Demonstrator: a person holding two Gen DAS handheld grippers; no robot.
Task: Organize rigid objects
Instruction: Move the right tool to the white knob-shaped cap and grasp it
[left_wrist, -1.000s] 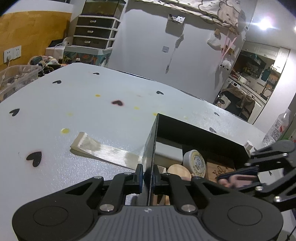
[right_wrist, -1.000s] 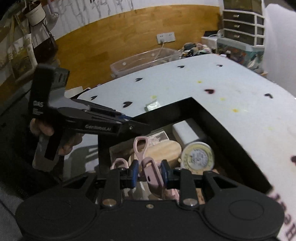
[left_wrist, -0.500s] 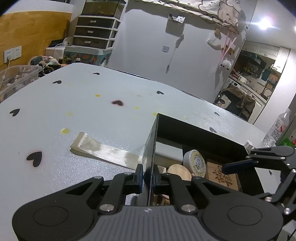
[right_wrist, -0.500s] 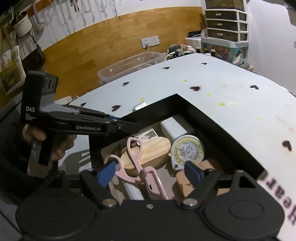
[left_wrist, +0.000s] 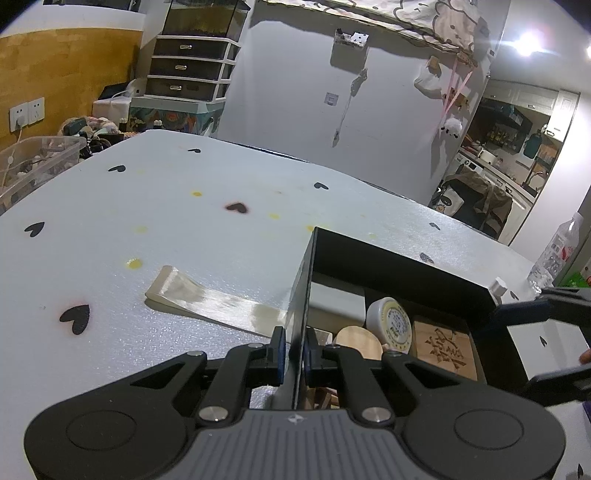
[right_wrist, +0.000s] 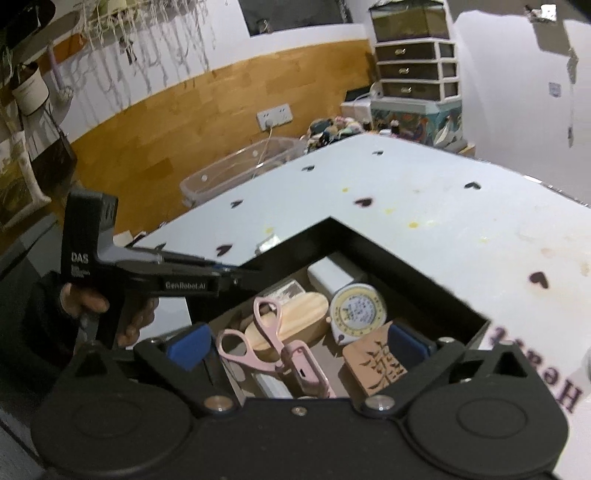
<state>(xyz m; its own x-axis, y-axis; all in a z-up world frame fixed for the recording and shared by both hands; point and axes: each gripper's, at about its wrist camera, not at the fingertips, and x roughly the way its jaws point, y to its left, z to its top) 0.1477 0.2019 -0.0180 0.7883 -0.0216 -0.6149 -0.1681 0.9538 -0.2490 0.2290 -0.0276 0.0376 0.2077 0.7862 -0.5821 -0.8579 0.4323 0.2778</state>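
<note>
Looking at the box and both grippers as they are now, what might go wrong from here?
1. The left gripper is clamped on the black box wall; pulling could tilt the box and shift its contents.
2. The right gripper has just opened, and the pink scissors lie loosely across the wooden oval, so they may slide.
3. Its wide fingers could catch the box wall.

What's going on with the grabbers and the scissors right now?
Left gripper shut on box wall. Right gripper open, jaws just opened, nothing pinched. Scissors lying in box on wooden oval. Nothing in the way.
</note>
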